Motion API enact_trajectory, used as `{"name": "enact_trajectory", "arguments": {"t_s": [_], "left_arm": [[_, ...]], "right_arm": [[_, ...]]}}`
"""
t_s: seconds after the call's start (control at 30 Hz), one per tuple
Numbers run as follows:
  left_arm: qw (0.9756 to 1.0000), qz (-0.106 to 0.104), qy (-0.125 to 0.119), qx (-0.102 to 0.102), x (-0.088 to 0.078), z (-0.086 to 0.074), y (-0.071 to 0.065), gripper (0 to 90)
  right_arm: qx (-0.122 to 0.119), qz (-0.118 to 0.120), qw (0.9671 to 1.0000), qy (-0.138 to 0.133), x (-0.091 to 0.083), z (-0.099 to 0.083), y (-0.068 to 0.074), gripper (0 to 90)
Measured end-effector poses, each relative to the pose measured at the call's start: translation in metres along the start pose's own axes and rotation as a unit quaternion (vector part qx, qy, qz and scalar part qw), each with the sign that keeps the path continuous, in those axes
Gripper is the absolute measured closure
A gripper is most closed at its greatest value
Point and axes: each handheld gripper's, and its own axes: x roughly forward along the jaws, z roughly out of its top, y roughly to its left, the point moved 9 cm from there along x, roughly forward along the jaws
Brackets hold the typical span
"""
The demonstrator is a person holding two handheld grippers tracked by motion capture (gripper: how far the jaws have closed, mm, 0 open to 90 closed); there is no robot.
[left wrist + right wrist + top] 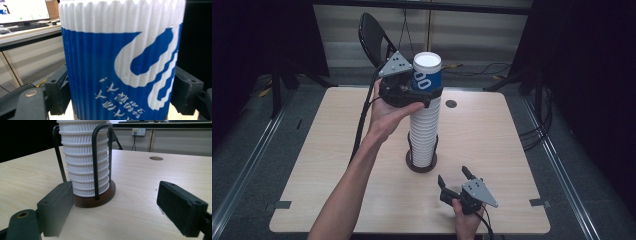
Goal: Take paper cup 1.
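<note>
A tall stack of white ribbed paper cups stands upright in a black wire holder on a round brown base at the middle of the table. The top cup is blue and white with a printed logo. My left gripper is raised to the top of the stack and is shut on that cup. Its pads press the cup's two sides. My right gripper rests low near the table's front edge, open, aimed at the holder base. Nothing lies between its jaws.
The light wooden table has a round cable hole behind the stack. A black folding chair stands past the far edge. Cables run on the floor at the right. A desk with a monitor stands farther off.
</note>
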Motion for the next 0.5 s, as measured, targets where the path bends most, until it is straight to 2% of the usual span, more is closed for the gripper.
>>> {"name": "enact_trajectory", "arguments": {"t_s": [0.3,0.4,0.5], "left_arm": [[1.0000,-0.002,0.004,-0.002,-0.0007,0.0006,0.0007,19.8],[1.0000,0.000,-0.008,-0.004,-0.0014,0.0043,0.0004,20.2],[0.9999,0.003,-0.009,-0.003,-0.0024,0.0066,0.0004,20.4]], "right_arm": [[0.000,0.000,1.0000,0.000,0.0001,0.0000,-0.0001,13.9],[0.001,0.001,1.0000,0.001,0.0001,0.0000,0.0000,13.9],[0.001,0.001,1.0000,0.001,0.0001,-0.0001,-0.0001,14.0]]}}
